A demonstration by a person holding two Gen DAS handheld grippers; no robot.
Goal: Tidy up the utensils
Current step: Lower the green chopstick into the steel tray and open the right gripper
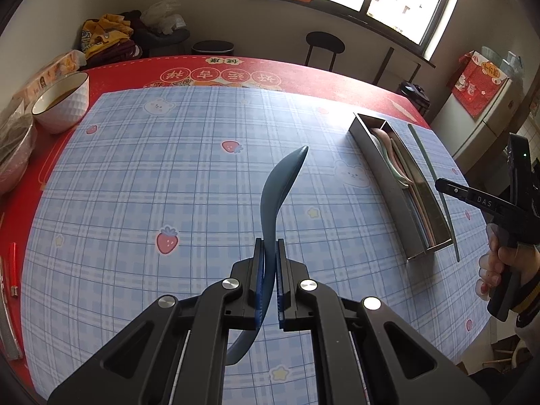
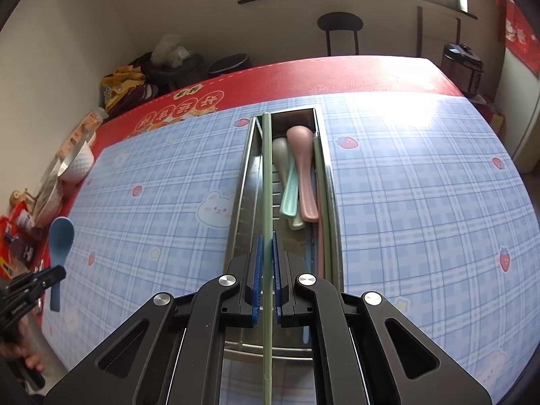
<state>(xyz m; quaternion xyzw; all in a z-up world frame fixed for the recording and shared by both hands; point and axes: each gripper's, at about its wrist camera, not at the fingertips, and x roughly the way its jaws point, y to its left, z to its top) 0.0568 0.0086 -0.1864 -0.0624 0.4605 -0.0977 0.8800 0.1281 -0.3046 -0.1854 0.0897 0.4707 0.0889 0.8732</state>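
A blue plaid cloth (image 2: pixel 422 182) covers the red table under the window. The green chopstick (image 2: pixel 267 182), clamped in the right gripper (image 2: pixel 267 270), runs lengthwise toward twelve o'clock above the steel tray (image 2: pixel 241 182), whose long axis matches it; its rear end runs off the bottom of the view. Inside lie a pink spoon (image 2: pixel 302 168), a mint one and more sticks, partly overlapped. At nine o'clock the left gripper (image 1: pixel 270 270) pinches the blue spoon (image 1: pixel 283 175) by its handle, bowl pointing toward one o'clock, the handle's tail hidden behind the tongs. A white bowl (image 1: pixel 64 101) sits at the far left.
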